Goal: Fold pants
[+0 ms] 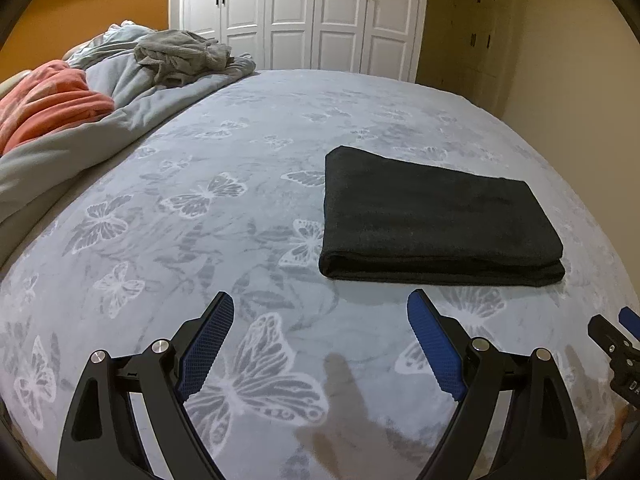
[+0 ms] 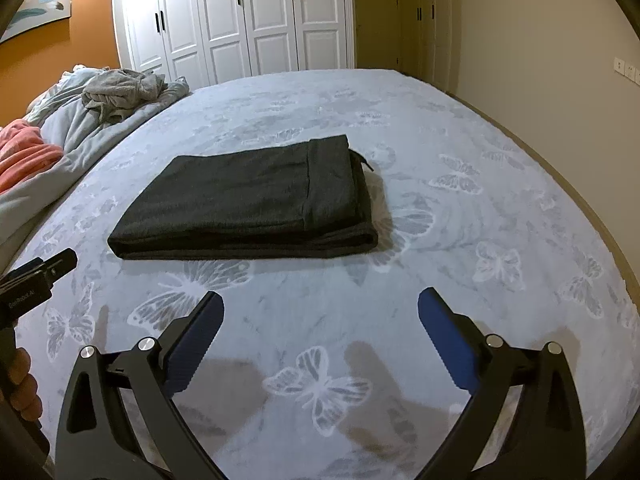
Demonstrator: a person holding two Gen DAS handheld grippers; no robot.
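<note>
The right gripper (image 2: 320,300) hangs over the butterfly bedspread (image 2: 460,240), jaws spread wide and holding nothing. Ahead of the jaws, slightly toward the left one, lie the dark pants (image 2: 248,204), folded flat. The left gripper (image 2: 40,276) pokes in beyond the left jaw.

We have two fisheye views, each looking forward and slightly down along a gripper's spread fingers, low over a bed (image 1: 168,216). Our left wrist view sits on the left, facing the white wardrobe (image 1: 296,16) across the room, with the folded pants (image 1: 432,220) near and off to its right. Our right wrist view sits just beside it, with the pants (image 2: 248,208) near and left of centre. Both views share the pants, the bed, a heaped quilt (image 2: 100,112) and the wardrobe. Each view catches the other gripper at its edge: right gripper (image 1: 616,340), left gripper (image 2: 40,280).
</note>
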